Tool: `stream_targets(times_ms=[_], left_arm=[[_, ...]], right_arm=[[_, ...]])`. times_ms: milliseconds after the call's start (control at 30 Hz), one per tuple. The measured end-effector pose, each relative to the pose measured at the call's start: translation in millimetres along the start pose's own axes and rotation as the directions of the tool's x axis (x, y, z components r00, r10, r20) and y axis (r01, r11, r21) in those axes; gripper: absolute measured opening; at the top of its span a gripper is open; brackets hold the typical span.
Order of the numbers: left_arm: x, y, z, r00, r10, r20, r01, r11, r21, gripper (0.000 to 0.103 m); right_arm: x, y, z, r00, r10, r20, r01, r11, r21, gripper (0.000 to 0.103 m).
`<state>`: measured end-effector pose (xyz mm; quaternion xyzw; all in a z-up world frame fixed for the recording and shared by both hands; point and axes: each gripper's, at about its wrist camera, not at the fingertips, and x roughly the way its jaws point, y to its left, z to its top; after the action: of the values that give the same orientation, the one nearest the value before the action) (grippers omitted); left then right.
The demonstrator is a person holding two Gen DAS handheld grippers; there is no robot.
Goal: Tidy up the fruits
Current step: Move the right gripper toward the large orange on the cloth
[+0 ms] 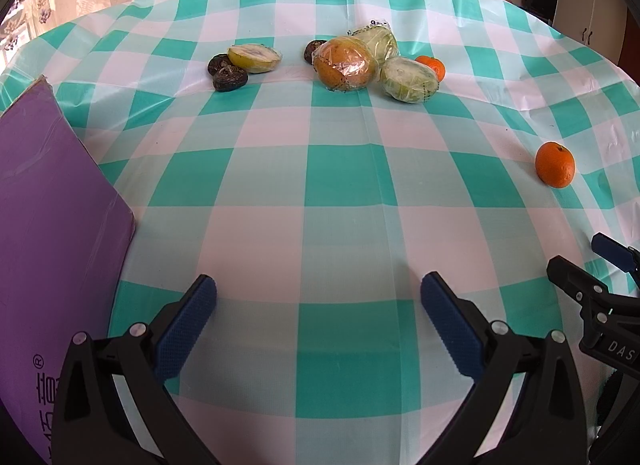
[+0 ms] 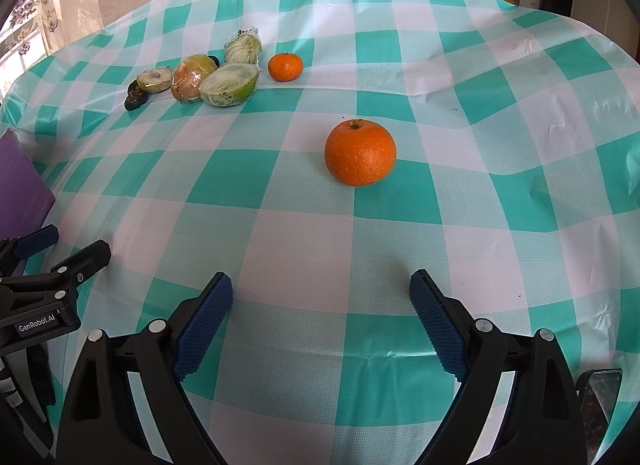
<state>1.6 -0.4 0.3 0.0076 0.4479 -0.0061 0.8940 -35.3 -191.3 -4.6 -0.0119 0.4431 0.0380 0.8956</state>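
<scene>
Left wrist view: the left gripper (image 1: 318,317), black-framed with ribbed blue pads (image 1: 184,331), hovers low over a table covered in a teal-and-white checked plastic cloth (image 1: 340,185), its jaws spread wide and holding nothing. A flat purple cardboard box (image 1: 52,233) with printed characters lies at the cloth's left edge, just beside the left finger. Across the table sits a cluster of fruit: a round brownish-orange fruit wrapped in clear film (image 1: 345,64) at the centre, two film-wrapped pale green halves (image 1: 408,78) touching it on the right and behind, a small orange mandarin (image 1: 432,66) just beside them, and a dark wrinkled fruit (image 1: 313,50) peeking out at the left. A little apart to the left, a yellow-green cut half (image 1: 255,58) rests against two more dark wrinkled pieces (image 1: 228,75). A large round orange (image 1: 555,164) stands alone, well apart from the cluster, toward the right.

From the right wrist view, the right gripper (image 2: 321,311) is likewise opened wide and empty above the cloth, with the large orange (image 2: 360,152) directly ahead of its fingers, stem end up. The mandarin (image 2: 285,66) and the wrapped cluster (image 2: 224,83) lie farther back to the left. A dark phone-like object (image 2: 600,397) sits at the lower right edge.
</scene>
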Motion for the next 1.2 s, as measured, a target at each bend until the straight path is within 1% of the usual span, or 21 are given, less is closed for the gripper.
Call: stream_targets(times_ms=[1033, 1200], left_arm=[[0, 0, 0, 1.0, 0.0, 0.0, 0.0, 1.0, 0.0, 0.102], [0, 0, 0, 1.0, 0.0, -0.001, 0.0, 1.0, 0.0, 0.102]], right_arm=[[1, 0, 1, 1.0, -0.004, -0.005, 0.004, 1.0, 0.01, 0.087], [7, -9, 10, 0.999, -0.034, -0.008, 0.034, 0.998, 0.053, 0.087]])
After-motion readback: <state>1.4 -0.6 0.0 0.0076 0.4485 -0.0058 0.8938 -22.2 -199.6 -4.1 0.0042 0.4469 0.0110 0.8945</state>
